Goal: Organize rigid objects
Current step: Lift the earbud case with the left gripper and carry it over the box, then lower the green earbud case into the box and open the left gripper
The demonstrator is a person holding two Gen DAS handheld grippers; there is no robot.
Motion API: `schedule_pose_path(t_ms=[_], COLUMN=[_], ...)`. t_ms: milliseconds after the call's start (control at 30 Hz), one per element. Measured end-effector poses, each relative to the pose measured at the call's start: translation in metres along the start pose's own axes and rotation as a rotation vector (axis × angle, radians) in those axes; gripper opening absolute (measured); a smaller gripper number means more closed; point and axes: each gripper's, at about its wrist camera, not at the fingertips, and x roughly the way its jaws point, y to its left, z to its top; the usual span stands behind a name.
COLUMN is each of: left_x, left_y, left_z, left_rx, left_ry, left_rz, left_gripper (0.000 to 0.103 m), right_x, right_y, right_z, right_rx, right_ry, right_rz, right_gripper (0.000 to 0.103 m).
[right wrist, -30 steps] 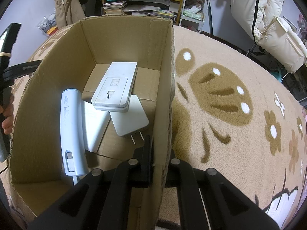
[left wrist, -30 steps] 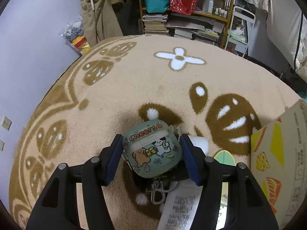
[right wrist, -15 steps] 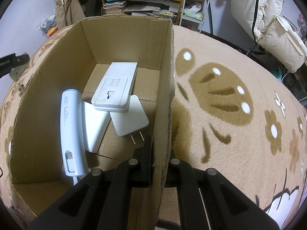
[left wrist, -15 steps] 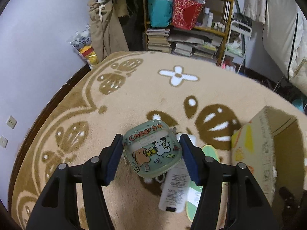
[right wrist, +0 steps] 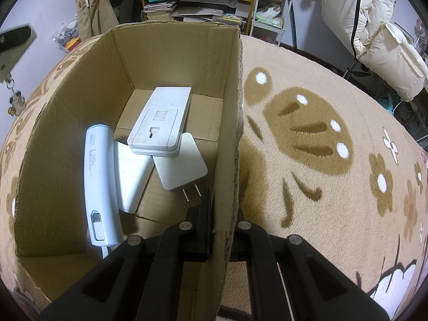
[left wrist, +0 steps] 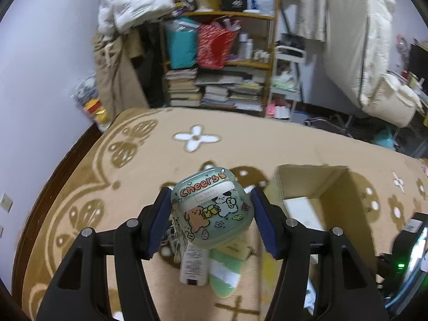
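The green "Cheers" case [left wrist: 212,208] is clamped by its two sides in the left gripper [left wrist: 211,222], lifted above the carpet [left wrist: 133,165]; it is judged light, stiff and glossy, hence slippery. The cardboard box [right wrist: 171,61], at 3 o'clock, is pinched by its wall in the right gripper [right wrist: 222,208]. Cluttered shelves [left wrist: 219,61] are seen at 12 o'clock

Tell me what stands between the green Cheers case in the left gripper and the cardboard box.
Nothing visible. The left gripper holds the green case above the rug, and the cardboard box is open-topped with bare floor showing inside. The right gripper only clamps the box's wall.
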Motion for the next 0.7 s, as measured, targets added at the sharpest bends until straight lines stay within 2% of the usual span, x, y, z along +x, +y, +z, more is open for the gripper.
schedule_pose_path(t_ms=[200,333,500,700], left_x=[-0.022,-0.033,-0.036,-0.023], left_y=[-0.035,-0.056,-0.074,-0.091], left_z=[0.005,0.005,0.004,-0.002], left_rx=[0.056,0.100,0.096,0.105], left_ry=[-0.039,-0.059,-0.043,-0.012], left_rz=[-0.088,-0.115,-0.195,-0.226], left_gripper=[0.059,0.059,0.059,0.059], right_x=[0.000,0.000,0.000,0.001], right_y=[0.000,0.000,-0.001,-0.001], right_z=[0.000,0.000,0.000,0.001], right_rx=[0.001,0.000,0.001,0.004], right_ry=[0.000,0.000,0.000,0.000], right_rz=[0.001,0.000,0.001,0.004], right_gripper=[0.006,0.006,0.006,0.006])
